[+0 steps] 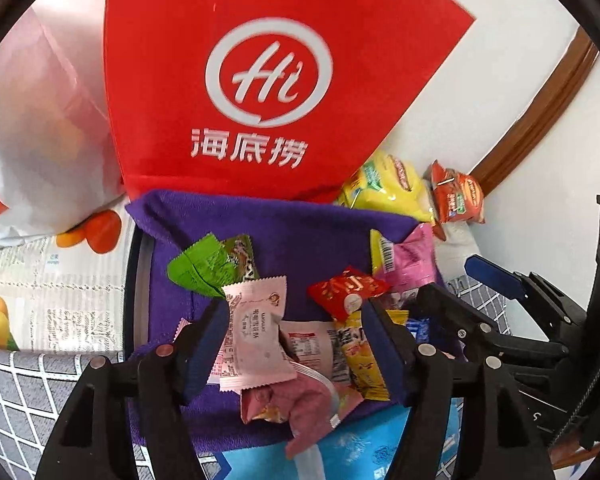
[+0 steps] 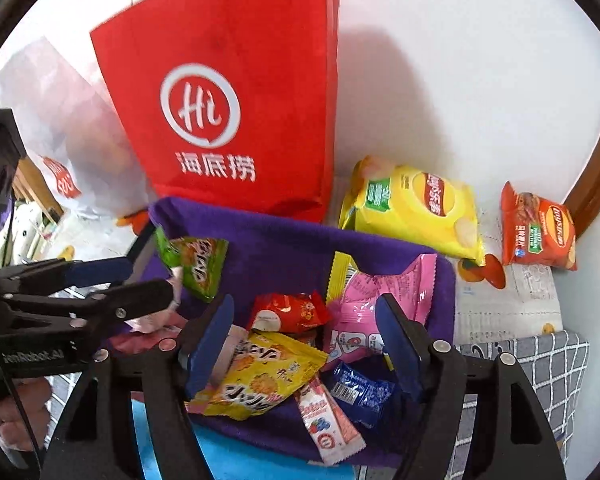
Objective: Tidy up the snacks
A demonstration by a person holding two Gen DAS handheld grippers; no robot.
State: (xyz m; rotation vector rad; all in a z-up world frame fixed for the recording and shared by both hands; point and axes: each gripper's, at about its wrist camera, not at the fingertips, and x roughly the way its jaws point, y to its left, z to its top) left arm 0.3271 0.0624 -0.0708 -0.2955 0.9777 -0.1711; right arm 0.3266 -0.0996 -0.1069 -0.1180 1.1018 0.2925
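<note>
A purple cloth-lined basket (image 1: 300, 236) (image 2: 283, 248) holds several small snack packets. In the left wrist view my left gripper (image 1: 295, 340) is open above a pale pink packet (image 1: 255, 336), which lies loose beside a green packet (image 1: 203, 268) and a red one (image 1: 346, 290). My right gripper (image 2: 304, 344) is open over a yellow packet (image 2: 259, 372), a red packet (image 2: 287, 312), a pink bag (image 2: 376, 292) and a blue packet (image 2: 360, 392). Neither gripper holds anything. Each gripper shows at the side of the other's view.
A tall red paper bag (image 2: 227, 100) stands right behind the basket, with a white plastic bag (image 2: 59, 128) to its left. A yellow chip bag (image 2: 412, 208) and an orange-red chip bag (image 2: 536, 228) lie on the printed tablecloth (image 2: 508, 312) at the right, against the wall.
</note>
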